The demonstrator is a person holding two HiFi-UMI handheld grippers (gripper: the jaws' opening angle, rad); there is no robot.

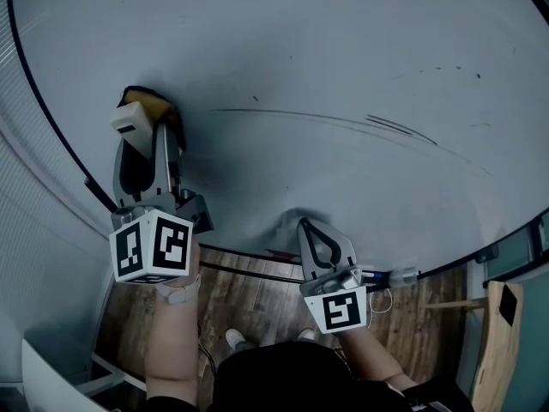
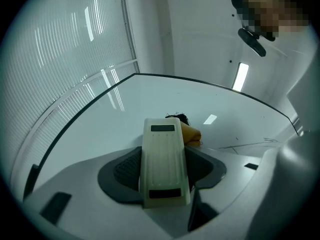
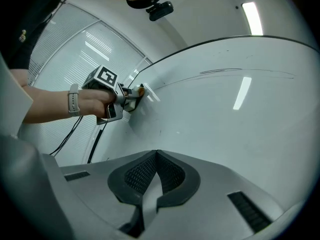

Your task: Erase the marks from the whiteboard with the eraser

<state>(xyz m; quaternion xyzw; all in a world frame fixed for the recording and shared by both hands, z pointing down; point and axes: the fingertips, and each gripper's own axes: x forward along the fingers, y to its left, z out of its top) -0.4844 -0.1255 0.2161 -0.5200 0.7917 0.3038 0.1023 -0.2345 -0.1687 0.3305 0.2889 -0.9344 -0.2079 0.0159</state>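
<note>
No words, numbers or brand names to read anywhere. Left cube (image 1: pixel 153 245) on left hand-held gripper (image 1: pixel 147 120): black-and-white square patterns only, no letters. Right cube (image 1: pixel 341 309) on right hand-held gripper (image 1: pixel 309 227): same kind of pattern. Whiteboard (image 1: pixel 343 41): thin dark lines (image 1: pixel 399 129), not writing

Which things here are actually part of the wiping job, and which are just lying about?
In the job:
whiteboard
marks
eraser, clamped in the left gripper

Not in it:
right gripper, shut and empty
wooden panel at the far right
floor
</note>
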